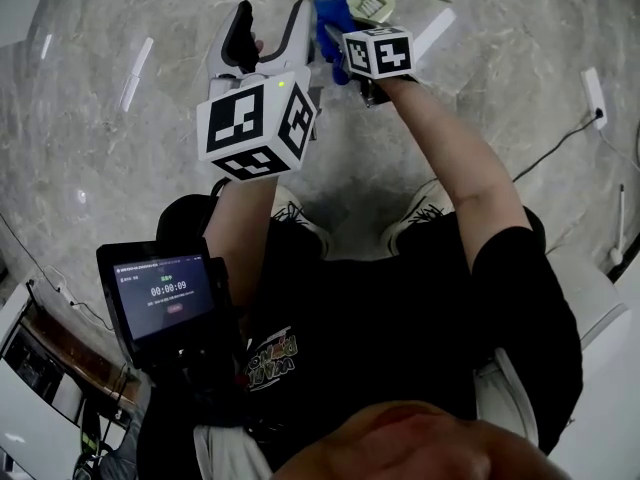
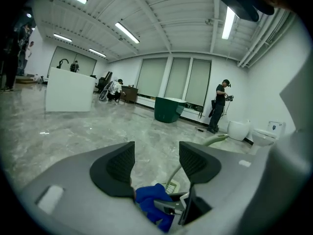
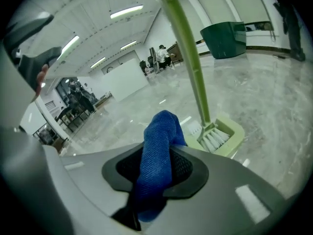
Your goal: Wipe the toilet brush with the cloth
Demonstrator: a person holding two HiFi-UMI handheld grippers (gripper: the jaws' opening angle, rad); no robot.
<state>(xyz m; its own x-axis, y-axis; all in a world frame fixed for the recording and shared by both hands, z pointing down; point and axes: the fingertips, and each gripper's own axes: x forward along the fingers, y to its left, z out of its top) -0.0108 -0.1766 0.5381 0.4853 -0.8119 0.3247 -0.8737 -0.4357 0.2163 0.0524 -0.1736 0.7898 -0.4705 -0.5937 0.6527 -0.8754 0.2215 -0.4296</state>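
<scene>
A pale green toilet brush (image 1: pixel 376 1) is on the marble floor ahead of me, its white bristles (image 3: pixel 215 138) in a green base. Its long handle (image 3: pixel 188 58) rises past my right gripper. My right gripper (image 1: pixel 345 33) is shut on a blue cloth (image 3: pixel 159 160), which bulges out between its pads just short of the brush head. To its left, my left gripper (image 1: pixel 270 23) is open, with nothing between its dark pads (image 2: pixel 116 164). In the left gripper view the blue cloth (image 2: pixel 152 204) and the brush handle (image 2: pixel 215 140) lie below and beyond the jaws.
A screen device (image 1: pixel 165 293) hangs at my chest and my shoes (image 1: pixel 425 208) stand on the floor below the grippers. A cable (image 1: pixel 560 148) runs at the right. Farther off are a green bin (image 2: pixel 168 109), a white counter (image 2: pixel 68 89), toilets (image 2: pixel 266 133) and a standing person (image 2: pixel 220 104).
</scene>
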